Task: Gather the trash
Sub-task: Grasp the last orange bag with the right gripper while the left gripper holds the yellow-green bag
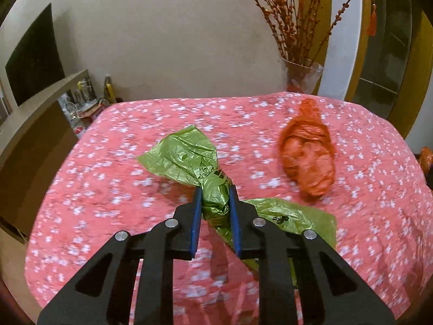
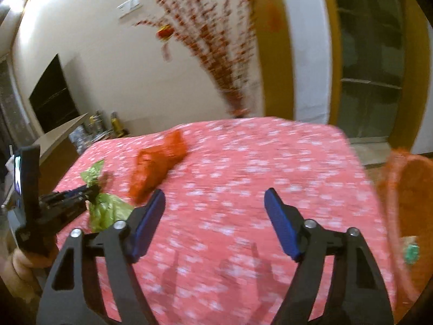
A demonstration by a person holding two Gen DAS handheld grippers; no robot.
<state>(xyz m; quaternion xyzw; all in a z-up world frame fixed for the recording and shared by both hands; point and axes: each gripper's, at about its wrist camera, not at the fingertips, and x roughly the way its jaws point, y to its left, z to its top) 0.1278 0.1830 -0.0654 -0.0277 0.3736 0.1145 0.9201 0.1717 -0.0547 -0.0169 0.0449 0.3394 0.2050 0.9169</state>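
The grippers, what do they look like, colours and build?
Both the left gripper and the right gripper have matte black linkage arms with triangular cut-outs, silver round pivot pins and flat blue finger pads. No cables or markings show.

Table (image 1: 113,178) under the tongs, covered in pink cloth with white flower print. Past the tongs, right: glass vase (image 1: 303,77) with red-budded branches (image 1: 286,19) beyond the table's far edge. Past the tongs, left: dark screen (image 1: 33,59) on the wall, wooden shelf (image 1: 40,92) below it, bottles and clutter (image 1: 84,97) just beside.
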